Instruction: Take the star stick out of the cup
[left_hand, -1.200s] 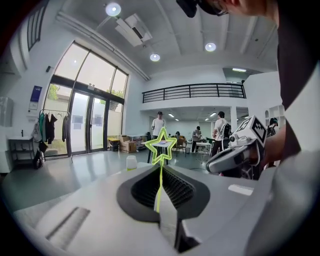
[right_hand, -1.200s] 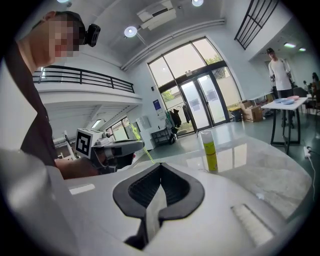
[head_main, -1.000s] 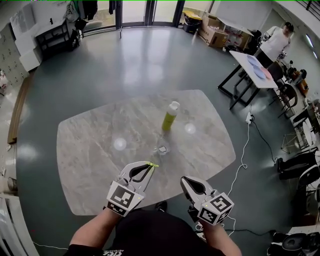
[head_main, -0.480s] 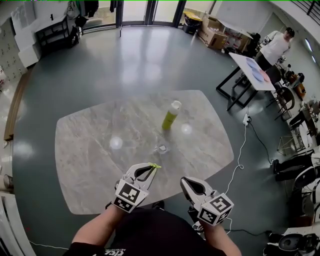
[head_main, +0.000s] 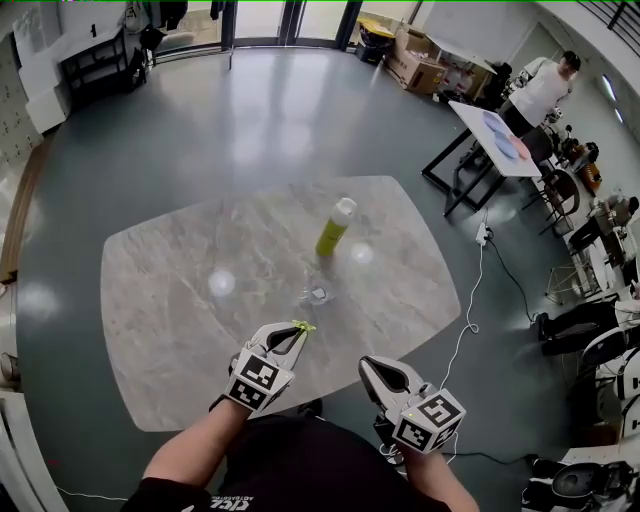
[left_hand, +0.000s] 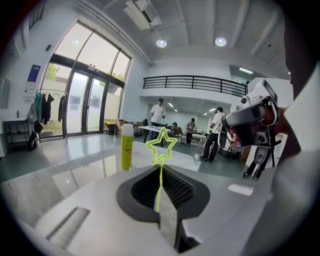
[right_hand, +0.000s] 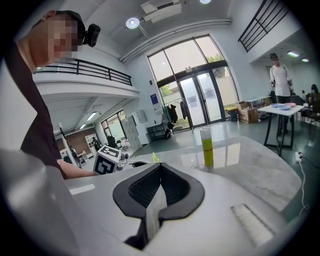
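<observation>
**Star stick clear of the cup, pinched in the left jaws**

At lower centre of the head view, the left gripper (head_main: 296, 332) has its jaws pressed on the stem of the yellow-green star stick (left_hand: 161, 145). The star stands upright above them. The clear cup (head_main: 317, 293) sits on the marble worktop (head_main: 170, 290) just above, with a yellow bottle (head_main: 335, 227) beyond it. At lower right, the right gripper (head_main: 370, 364) has its jaws pressed together on nothing. At upper right a person (head_main: 548, 85) stands by another table (head_main: 497, 135).

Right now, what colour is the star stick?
The star stick is bright yellow-green. It shows best in the left gripper view.
</observation>
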